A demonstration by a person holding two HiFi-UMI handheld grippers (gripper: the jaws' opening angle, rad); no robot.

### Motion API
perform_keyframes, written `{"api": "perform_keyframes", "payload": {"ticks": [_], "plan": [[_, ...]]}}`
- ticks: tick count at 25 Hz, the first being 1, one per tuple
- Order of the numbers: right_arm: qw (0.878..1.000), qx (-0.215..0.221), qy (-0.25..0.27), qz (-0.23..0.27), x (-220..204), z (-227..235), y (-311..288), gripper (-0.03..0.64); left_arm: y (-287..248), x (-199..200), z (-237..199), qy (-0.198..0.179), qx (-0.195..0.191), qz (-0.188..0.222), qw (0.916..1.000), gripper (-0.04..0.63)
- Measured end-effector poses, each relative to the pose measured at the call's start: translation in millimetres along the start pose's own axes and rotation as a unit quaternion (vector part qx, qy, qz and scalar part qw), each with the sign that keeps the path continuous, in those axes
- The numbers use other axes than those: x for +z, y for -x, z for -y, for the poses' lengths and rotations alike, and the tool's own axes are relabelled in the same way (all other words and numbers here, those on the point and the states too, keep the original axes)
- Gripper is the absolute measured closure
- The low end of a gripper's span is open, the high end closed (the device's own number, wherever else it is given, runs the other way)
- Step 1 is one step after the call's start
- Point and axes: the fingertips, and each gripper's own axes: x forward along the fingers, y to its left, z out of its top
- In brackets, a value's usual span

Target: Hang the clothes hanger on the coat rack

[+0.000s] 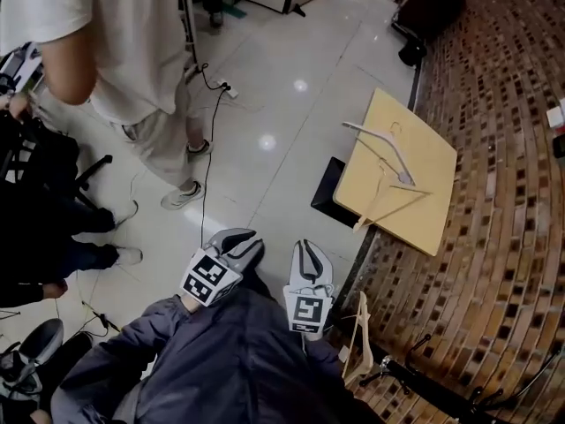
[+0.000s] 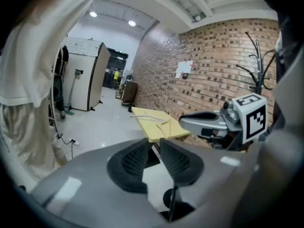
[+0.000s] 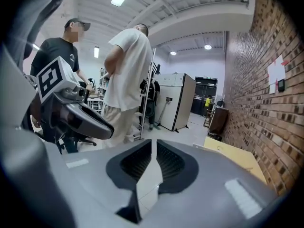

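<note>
pale tiled floor (image 1: 291, 122) runs up to a brick wall (image 1: 503, 263); the left gripper (image 2: 156, 142) and right gripper (image 3: 154, 144) each show fingers a narrow slit apart with nothing between, and the holding hands are hidden behind their marker cubes. the clothes hanger (image 1: 380, 147) lies well ahead on a yellow table (image 1: 437, 170), its hook hard to make out. the coat rack (image 2: 258, 77) is partly cut off low down by the right gripper, and a bystander (image 1: 132, 51) crowds the left floor.
</note>
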Motion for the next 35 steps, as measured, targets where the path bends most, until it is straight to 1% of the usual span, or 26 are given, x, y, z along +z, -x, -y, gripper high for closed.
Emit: {"api": "perform_keyframes", "payload": {"ticks": [6,8,11,15,17,23,26,28,30,33,35], "plan": [[1.000,-0.012,-0.006,0.007,13.9,73.8,-57.2,0.577,-73.0,55.7,-33.3,-0.013,-0.009,0.000,0.9999,0.515],[1.000,-0.019,-0.009,0.005,15.8,93.7,-73.8,0.577,-92.5,66.6,-43.2,-0.017,-0.016,-0.007,0.9997,0.515],[1.000,-0.026,-0.013,-0.004,17.6,119.4,-104.9,0.575,-123.2,92.3,-65.8,-0.025,-0.023,-0.005,0.9994,0.514],[0.999,-0.036,-0.012,-0.013,25.3,150.1,-153.8,0.575,-165.5,125.4,-100.5,-0.039,-0.043,-0.006,0.9983,0.512],[0.999,-0.043,-0.014,-0.021,32.3,165.2,-181.5,0.575,-184.9,142.6,-121.5,-0.038,-0.054,-0.008,0.9978,0.512],[0.997,-0.074,-0.020,-0.033,69.6,205.6,-251.7,0.574,-231.0,202.3,-180.5,-0.047,-0.090,-0.006,0.9948,0.505],[0.994,-0.102,-0.022,-0.041,78.0,226.4,-276.6,0.569,-256.3,221.7,-203.5,-0.053,-0.115,-0.014,0.9918,0.502],[0.991,-0.123,-0.028,-0.051,76.4,240.8,-285.8,0.568,-272.1,233.5,-209.2,-0.059,-0.137,-0.021,0.9886,0.502],[0.987,-0.139,-0.037,-0.066,68.7,253.0,-287.6,0.568,-286.6,238.2,-208.5,-0.061,-0.157,-0.031,0.9853,0.502],[0.984,-0.159,-0.044,-0.075,56.0,277.1,-291.0,0.568,-316.3,241.7,-203.7,-0.069,-0.179,-0.043,0.9805,0.502],[0.978,-0.183,-0.053,-0.082,47.8,294.5,-288.7,0.566,-340.1,244.0,-195.1,-0.085,-0.206,-0.055,0.9733,0.502]]}}
